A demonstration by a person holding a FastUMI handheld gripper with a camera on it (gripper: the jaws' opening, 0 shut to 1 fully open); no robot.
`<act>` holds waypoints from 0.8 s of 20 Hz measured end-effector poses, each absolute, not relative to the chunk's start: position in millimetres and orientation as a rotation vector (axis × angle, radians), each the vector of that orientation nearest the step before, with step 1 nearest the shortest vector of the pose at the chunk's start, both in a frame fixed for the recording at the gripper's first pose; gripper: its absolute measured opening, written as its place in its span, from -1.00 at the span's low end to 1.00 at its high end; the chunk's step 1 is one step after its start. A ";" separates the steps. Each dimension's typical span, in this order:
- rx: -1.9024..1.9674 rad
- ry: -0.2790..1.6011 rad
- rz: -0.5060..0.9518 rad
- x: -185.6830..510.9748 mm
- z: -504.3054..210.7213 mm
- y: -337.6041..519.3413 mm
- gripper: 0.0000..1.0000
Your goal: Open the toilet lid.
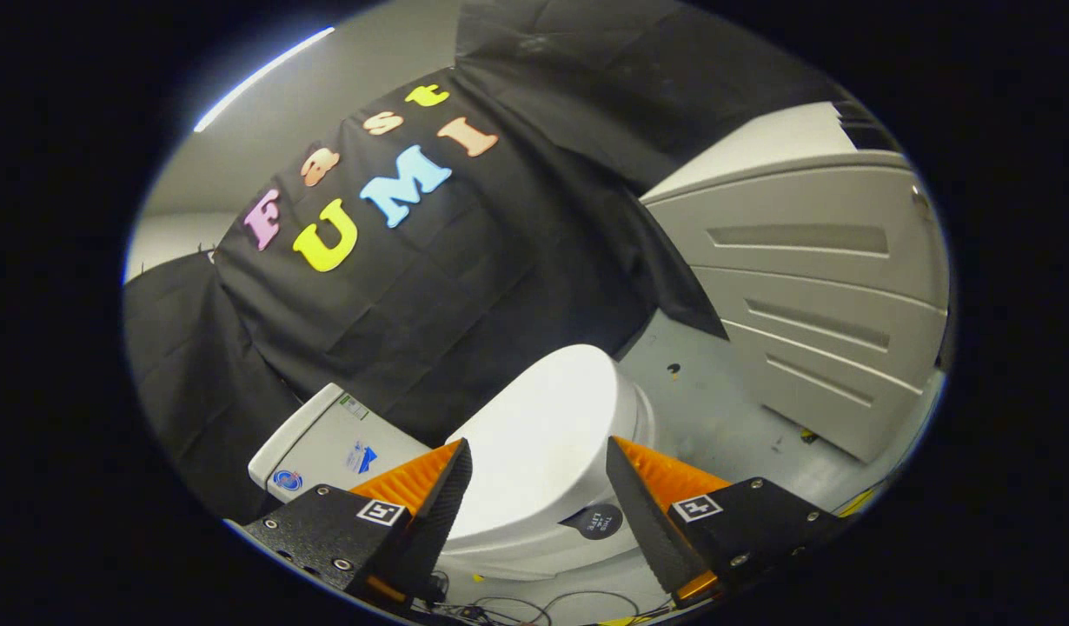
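Observation:
A white toilet stands just beyond my fingers, seen tilted. Its lid lies flat and closed over the bowl. The cistern is behind it, against the black cloth, to the left of the left finger. My gripper is open, its two fingers spread wide with the lid showing in the gap between them. Neither finger touches the toilet. A small dark round sticker sits on the bowl's side near the right finger.
A grey floor lies to the right of the toilet, with a grey panelled wall beyond it. Black cloth hangs behind the cistern. Thin cables lie on the floor below the bowl.

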State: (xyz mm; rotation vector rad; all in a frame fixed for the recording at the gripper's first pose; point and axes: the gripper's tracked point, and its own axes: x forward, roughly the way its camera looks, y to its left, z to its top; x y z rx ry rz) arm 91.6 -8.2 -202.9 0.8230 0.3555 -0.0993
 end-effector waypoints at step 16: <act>1.125 0.551 -0.191 93.4 -305.0 5.3 0.91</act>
